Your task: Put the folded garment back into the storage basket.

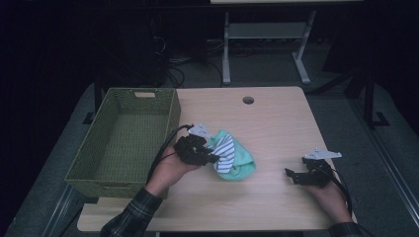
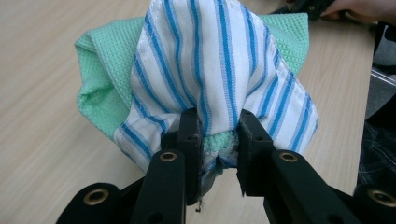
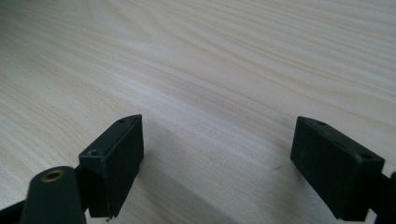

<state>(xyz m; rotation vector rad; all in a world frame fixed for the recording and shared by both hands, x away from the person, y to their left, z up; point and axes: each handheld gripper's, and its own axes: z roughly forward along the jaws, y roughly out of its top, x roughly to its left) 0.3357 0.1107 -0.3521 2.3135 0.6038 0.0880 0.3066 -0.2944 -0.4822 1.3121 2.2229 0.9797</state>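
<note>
A white cloth with blue stripes (image 2: 219, 60) and a mint green waffle cloth (image 2: 105, 79) are bunched together. My left gripper (image 2: 218, 128) is shut on both; the striped fabric and a bit of green are pinched between its jaws. In the high view the bundle (image 1: 232, 157) hangs at the table's middle, with the left gripper (image 1: 211, 154) on its left side. My right gripper (image 1: 290, 174) rests low near the table's right front, jaws wide apart. In the right gripper view that gripper (image 3: 217, 154) is open over bare wood.
A green woven basket (image 1: 121, 143) with nothing in it stands on the table's left side, close to the left hand. The table (image 1: 276, 123) has a round cable hole (image 1: 248, 100) at the back. Desk legs and cables stand on the floor beyond.
</note>
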